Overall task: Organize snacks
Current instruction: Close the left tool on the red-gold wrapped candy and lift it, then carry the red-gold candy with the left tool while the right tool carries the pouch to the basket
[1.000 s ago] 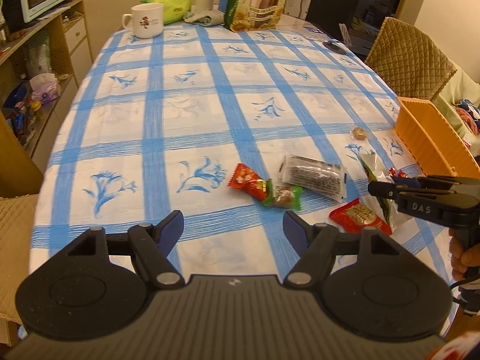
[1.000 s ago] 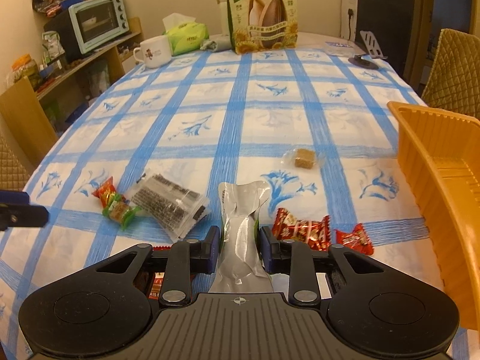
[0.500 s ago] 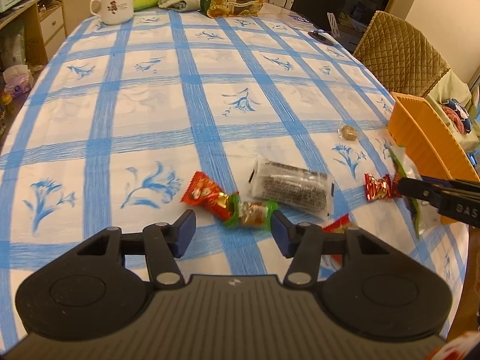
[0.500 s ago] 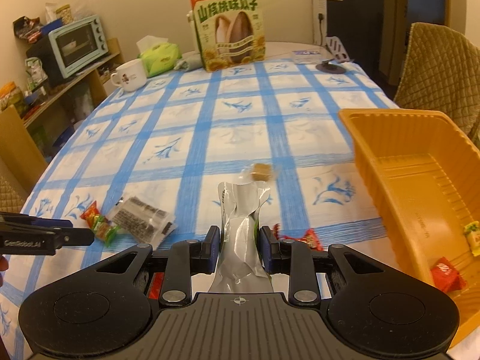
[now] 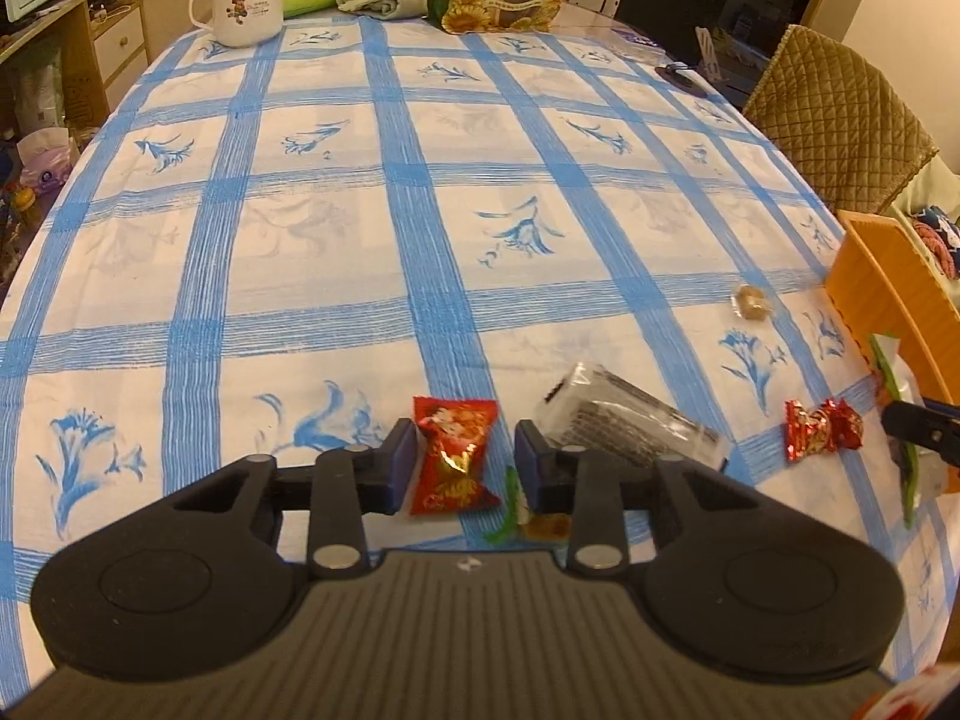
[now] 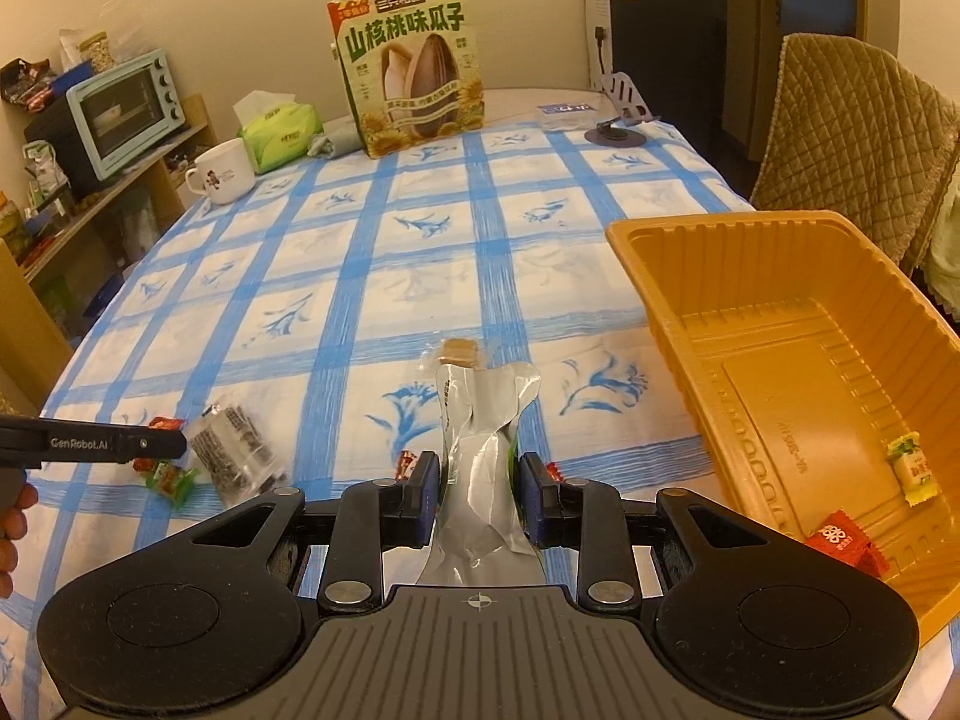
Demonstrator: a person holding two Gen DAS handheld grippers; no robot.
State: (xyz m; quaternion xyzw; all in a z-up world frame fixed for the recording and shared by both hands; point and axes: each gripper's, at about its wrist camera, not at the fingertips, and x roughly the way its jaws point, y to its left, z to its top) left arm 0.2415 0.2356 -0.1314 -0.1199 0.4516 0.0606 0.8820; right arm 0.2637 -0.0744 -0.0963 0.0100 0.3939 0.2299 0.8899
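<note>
On the checked tablecloth (image 5: 420, 228), left jaws are closing around a red candy (image 5: 454, 456); right jaws clench a silver pouch (image 6: 483, 468).

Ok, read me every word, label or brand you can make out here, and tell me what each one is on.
"山核桃味瓜子" on the sunflower seed bag.
"GenRobot.AI" on the left gripper arm, seen from the right wrist.
Embossed lettering on the orange tray floor: not readable.
Print on the mug, tissue pack and candy wrappers: too small.
</note>
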